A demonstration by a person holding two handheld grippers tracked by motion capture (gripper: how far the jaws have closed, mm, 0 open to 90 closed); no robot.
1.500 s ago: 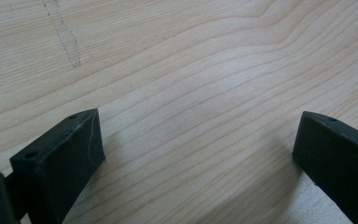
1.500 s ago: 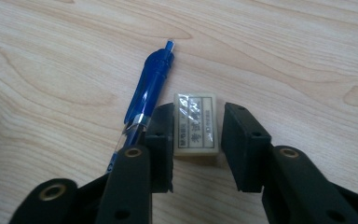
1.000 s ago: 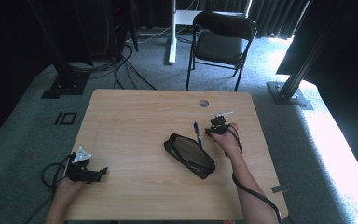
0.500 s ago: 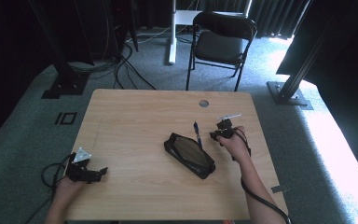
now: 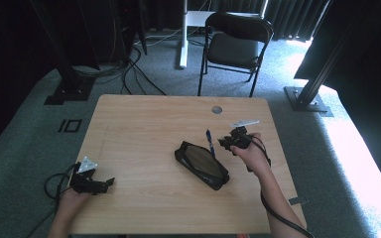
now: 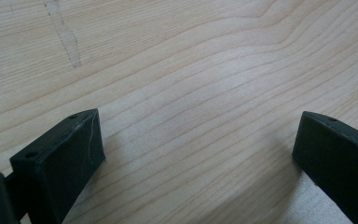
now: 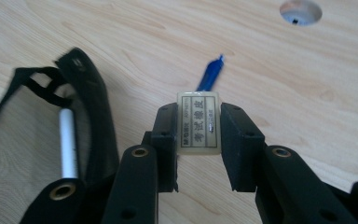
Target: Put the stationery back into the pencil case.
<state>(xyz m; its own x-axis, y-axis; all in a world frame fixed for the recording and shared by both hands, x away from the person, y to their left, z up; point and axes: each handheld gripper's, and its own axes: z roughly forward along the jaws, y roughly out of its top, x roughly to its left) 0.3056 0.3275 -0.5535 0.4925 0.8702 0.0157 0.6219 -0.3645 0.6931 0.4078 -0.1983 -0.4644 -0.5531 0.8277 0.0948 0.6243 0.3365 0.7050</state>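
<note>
wooden table (image 5: 144,129), right jaws pinching eraser (image 7: 198,122)

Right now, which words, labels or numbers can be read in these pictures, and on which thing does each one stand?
Eraser held in the right gripper: its label bears large Chinese characters, likely "考试橡皮", though slightly blurred.
The same label's small print: too small to read.
Black pencil case, blue pen, table: no text visible.

A black folding chair (image 5: 235,47) stands on the grey carpet (image 5: 25,144) beyond the far edge of the wooden surface (image 5: 144,124). Left of the chair, a white post (image 5: 182,34) rises, with dark cables (image 5: 129,69) strewn around its foot. A black metal stand (image 5: 62,74) sits far left; another (image 5: 317,74) far right.
</note>
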